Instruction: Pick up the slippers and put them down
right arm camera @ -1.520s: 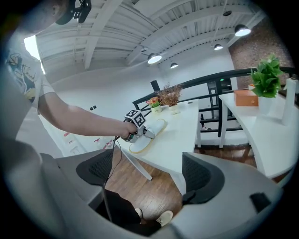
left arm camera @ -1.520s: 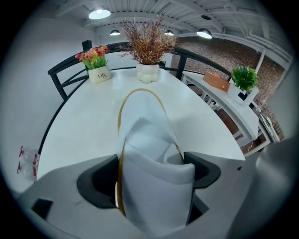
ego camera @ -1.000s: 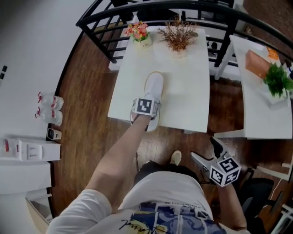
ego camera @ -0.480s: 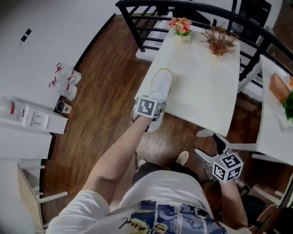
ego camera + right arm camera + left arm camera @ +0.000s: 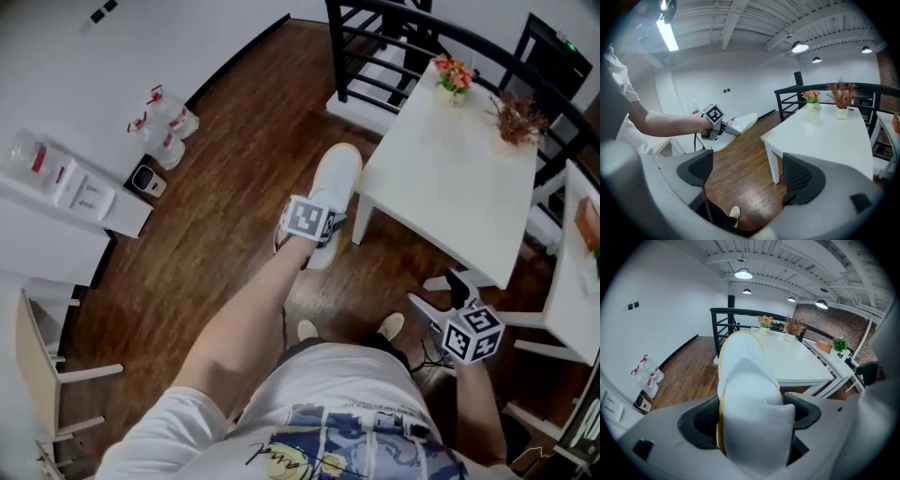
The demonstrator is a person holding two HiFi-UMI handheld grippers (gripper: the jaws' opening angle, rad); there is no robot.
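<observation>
Left claw: we see our left gripper (image 5: 322,208) clenched on the heel end of a white slipper (image 5: 336,178); the pads press its sides, and its toe points away from us.
Right claw: our right gripper (image 5: 438,294) is released and carries nothing; only wooden floor (image 5: 234,178) and our own foot (image 5: 734,213) show between its jaws.
Slipper: it hangs in the air over the floor, just left of the near corner of the white table (image 5: 450,178) and clear of the tabletop.
Done: we judge the pick-up finished for this slipper, since it is lifted and firmly gripped.
Left to do: it is not yet put down. We see no second slipper in any view, so we cannot tell whether another one waits.
Changed: a second ago the slipper lay over the near edge of the tabletop in the same grip. Now it is off the table and out over the floor, and the table with its flowers (image 5: 452,73) sits far to the right in the head view. The right gripper keeps its low place by our right side.
</observation>
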